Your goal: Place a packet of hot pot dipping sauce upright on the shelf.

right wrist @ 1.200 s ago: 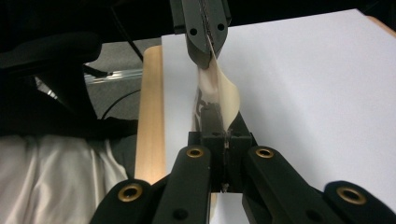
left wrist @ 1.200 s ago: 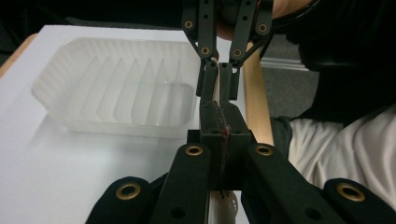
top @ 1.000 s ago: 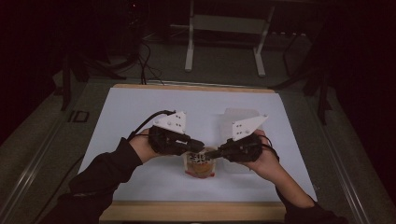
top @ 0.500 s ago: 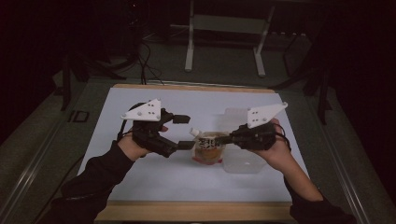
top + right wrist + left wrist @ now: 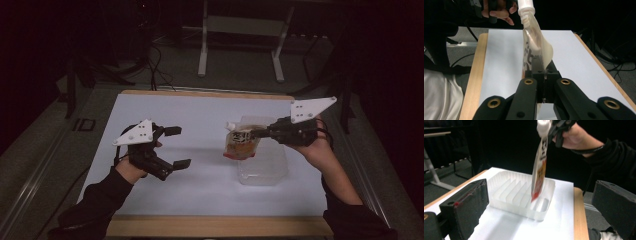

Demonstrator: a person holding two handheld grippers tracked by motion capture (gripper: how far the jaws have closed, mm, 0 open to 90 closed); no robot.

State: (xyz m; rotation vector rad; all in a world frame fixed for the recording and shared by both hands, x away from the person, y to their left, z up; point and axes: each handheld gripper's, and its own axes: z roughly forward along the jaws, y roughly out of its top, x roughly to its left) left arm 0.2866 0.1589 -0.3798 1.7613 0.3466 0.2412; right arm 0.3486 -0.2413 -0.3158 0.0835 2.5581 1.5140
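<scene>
Left gripper [image 5: 176, 147] has released; pouch [image 5: 241, 142] now over tray [image 5: 267, 167].

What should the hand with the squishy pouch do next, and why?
Probably lower it. The right gripper is shut on the spouted pouch, which hangs upright with its bottom just above the clear ribbed tray. The left gripper is open and apart, so easing the pouch down between the ribs seems the likely next step.

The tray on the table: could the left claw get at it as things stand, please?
Probably yes. The left claw is open, with bare table between it and the tray; the pouch in the right claw hangs over only one side.
</scene>
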